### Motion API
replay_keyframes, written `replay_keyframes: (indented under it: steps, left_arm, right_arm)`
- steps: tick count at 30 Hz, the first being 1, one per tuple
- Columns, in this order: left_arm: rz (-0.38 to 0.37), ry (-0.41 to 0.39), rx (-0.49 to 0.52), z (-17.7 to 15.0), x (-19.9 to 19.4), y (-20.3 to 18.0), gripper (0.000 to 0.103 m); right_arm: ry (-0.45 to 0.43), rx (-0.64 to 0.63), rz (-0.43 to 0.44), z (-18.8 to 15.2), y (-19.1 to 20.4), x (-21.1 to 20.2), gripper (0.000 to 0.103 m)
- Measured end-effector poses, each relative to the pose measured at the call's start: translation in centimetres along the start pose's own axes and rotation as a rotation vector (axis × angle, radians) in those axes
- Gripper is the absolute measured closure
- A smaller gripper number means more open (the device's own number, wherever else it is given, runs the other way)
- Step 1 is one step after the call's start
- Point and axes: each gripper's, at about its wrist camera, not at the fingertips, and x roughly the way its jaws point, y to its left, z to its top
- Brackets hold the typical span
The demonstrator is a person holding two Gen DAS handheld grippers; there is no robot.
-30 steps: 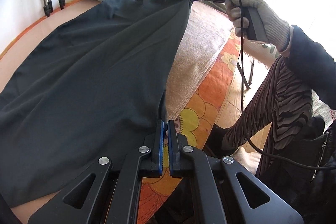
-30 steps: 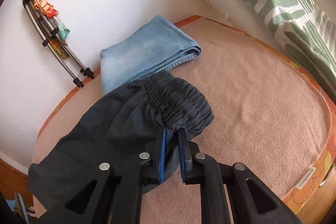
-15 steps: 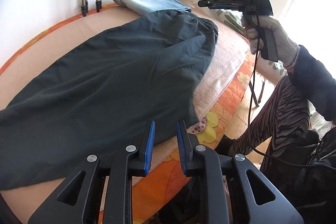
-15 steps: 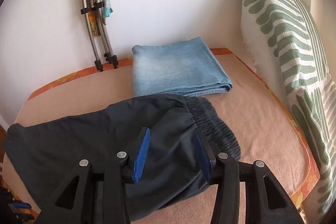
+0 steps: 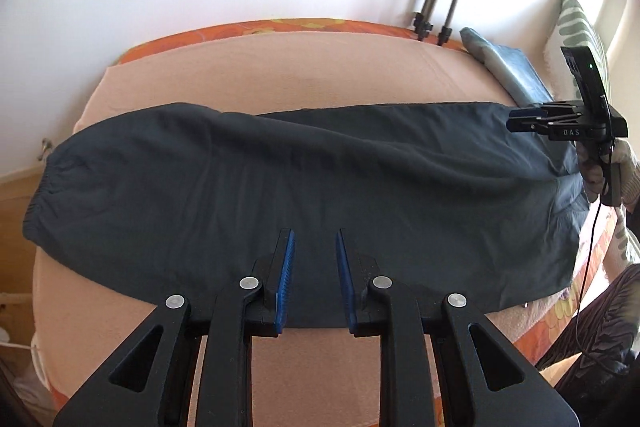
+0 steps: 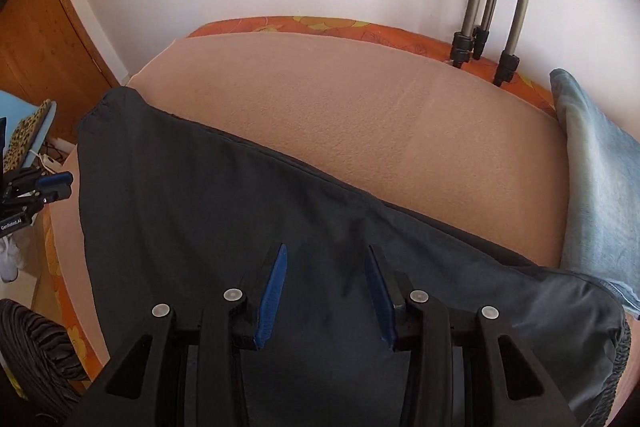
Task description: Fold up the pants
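dark pants (image 5: 304, 187) lie lengthwise across a peach blanket (image 5: 304, 71) on the bed, folded leg over leg, cuffs to my left, elastic waist to my right. my left gripper (image 5: 312, 267) hovers over the near edge with its blue pads a little apart, nothing between them. my right gripper (image 6: 326, 287) hangs above the cloth near the waist, jaws apart and closing slightly, also holding nothing.

the fabric looks thin and slippery. i judge that if i pinch only the top layer, the legs will slide apart as i fold, and the soft ripples across the middle could get trapped in the crease. the near edge sits close to the bed's side, so a tug could pull the pants off.

folded blue jeans (image 6: 600, 179) lie just beside the waistband and could catch it. tripod legs (image 6: 476, 27) lean on the wall behind, and a green patterned pillow (image 5: 576, 27) stands at the right end.
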Motion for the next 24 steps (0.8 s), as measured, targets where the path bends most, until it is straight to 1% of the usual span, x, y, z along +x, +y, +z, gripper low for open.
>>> replay_keyframes:
  steps: [3, 4, 5, 6, 7, 9, 12, 15, 21, 22, 24]
  left_arm:
    - [0.076, -0.022, -0.109, -0.7, -0.3, 4.8, 0.083]
    - [0.091, -0.031, -0.144, -1.0, -0.6, 6.4, 0.081]
    - [0.115, -0.041, -0.175, -1.4, -1.2, 7.9, 0.076]
    - [0.139, -0.055, -0.206, -1.8, -1.8, 9.4, 0.062]
    - [0.158, -0.070, -0.238, -2.2, -2.4, 10.9, 0.053]
    - [0.196, -0.091, -0.306, -2.9, -3.5, 13.9, 0.053]
    - [0.223, -0.123, -0.417, -3.7, -4.6, 18.4, 0.052]
    - [0.217, -0.144, -0.527, -4.5, -4.8, 22.5, 0.045]
    - [0.165, -0.140, -0.677, -4.6, -2.5, 27.8, 0.044]
    - [0.156, -0.137, -0.694, -4.6, -2.1, 28.4, 0.044]
    - [0.142, -0.137, -0.699, -4.2, -1.4, 28.8, 0.044]
  right_arm:
    - [0.019, -0.038, -0.030, 1.0, 1.5, 2.2, 0.063]
    - [0.026, -0.043, -0.039, 1.3, 1.8, 2.7, 0.063]
    - [0.030, -0.047, -0.045, 1.5, 2.1, 3.2, 0.063]
    - [0.036, -0.050, -0.045, 1.6, 2.3, 3.6, 0.063]
    - [0.045, -0.049, -0.049, 1.7, 2.4, 4.0, 0.063]
    - [0.061, -0.055, -0.062, 1.7, 2.7, 4.4, 0.063]
    - [0.075, -0.064, -0.080, 1.8, 3.3, 5.0, 0.063]
    - [0.057, -0.065, -0.065, 2.3, 4.3, 4.5, 0.063]
    - [0.030, -0.094, -0.054, 4.2, 6.5, 3.8, 0.063]
    - [0.028, -0.100, -0.057, 4.5, 6.9, 3.9, 0.063]
    - [0.024, -0.108, -0.059, 5.2, 7.8, 4.0, 0.063]
